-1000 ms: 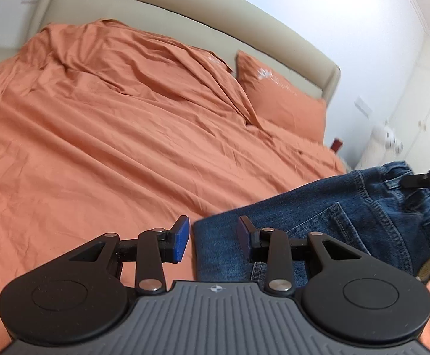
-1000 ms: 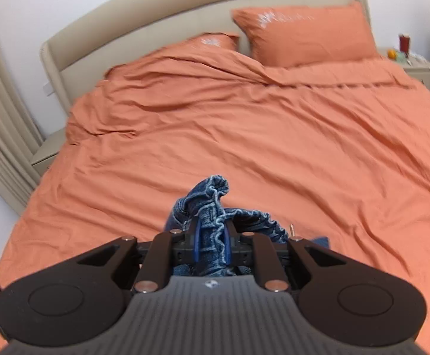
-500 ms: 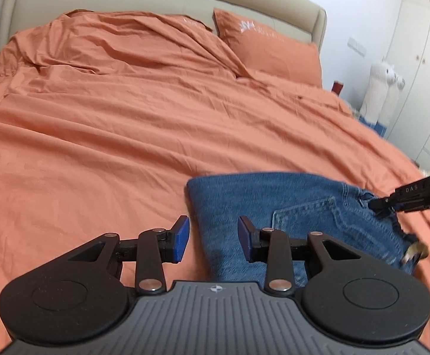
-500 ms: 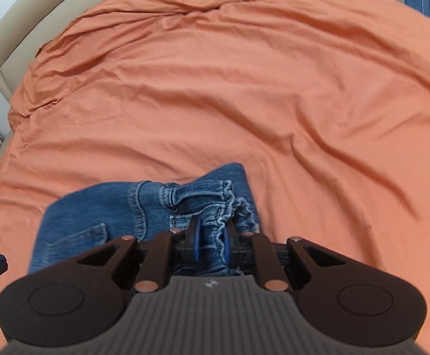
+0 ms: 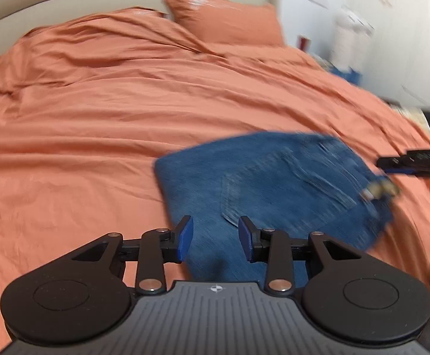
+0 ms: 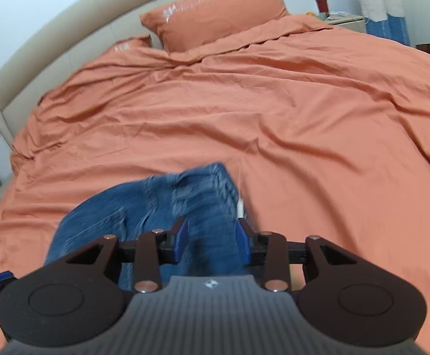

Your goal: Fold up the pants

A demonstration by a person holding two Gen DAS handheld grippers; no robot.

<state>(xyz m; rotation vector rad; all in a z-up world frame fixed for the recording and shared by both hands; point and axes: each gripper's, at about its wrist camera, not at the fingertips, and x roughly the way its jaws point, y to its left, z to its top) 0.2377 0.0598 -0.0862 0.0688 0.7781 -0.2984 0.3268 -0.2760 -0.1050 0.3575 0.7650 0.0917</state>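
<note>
One pair of folded blue jeans (image 5: 274,183) lies on the orange bed cover (image 5: 96,118). The right hand-held gripper (image 6: 212,236) has just been opening, with the waistband (blurry) loose between its spread pads. The left hand-held gripper (image 5: 216,236) hangs spread and empty over the jeans' near edge.

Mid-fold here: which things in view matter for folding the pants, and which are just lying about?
In the job: jeans, lying on the duvet; left gripper, open over them; right gripper, jaws just opened, denim between them.

Lying about: pillows, headboard, nightstand, red cup.
</note>
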